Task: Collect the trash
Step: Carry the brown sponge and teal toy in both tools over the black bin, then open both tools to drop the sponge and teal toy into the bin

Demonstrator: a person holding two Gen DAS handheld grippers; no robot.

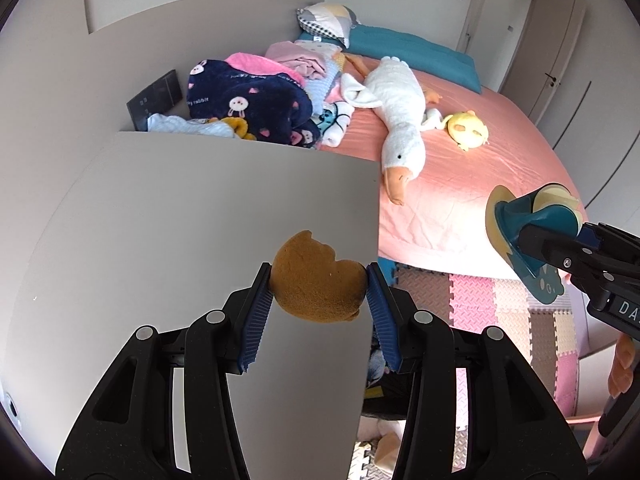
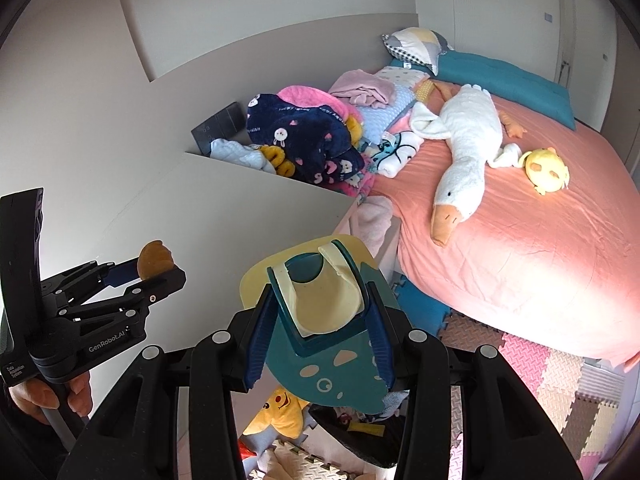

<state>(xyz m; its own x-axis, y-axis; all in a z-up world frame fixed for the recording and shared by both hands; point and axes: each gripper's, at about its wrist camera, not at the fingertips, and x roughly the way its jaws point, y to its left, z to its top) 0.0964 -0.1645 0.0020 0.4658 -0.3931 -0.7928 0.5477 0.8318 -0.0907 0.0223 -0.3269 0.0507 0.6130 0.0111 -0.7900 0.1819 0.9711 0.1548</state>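
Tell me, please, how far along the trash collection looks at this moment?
Midway, I would judge. Already done: both pickups. In hand: the left gripper is shut on a brown bitten piece of food above the grey tabletop, and the right gripper is shut on a teal and cream bib. Left: dropping both somewhere; no bin is clearly visible, only a dark bag on the floor below.

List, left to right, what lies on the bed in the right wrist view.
Navy rabbit-print blanket → white goose plush → yellow duck plush.
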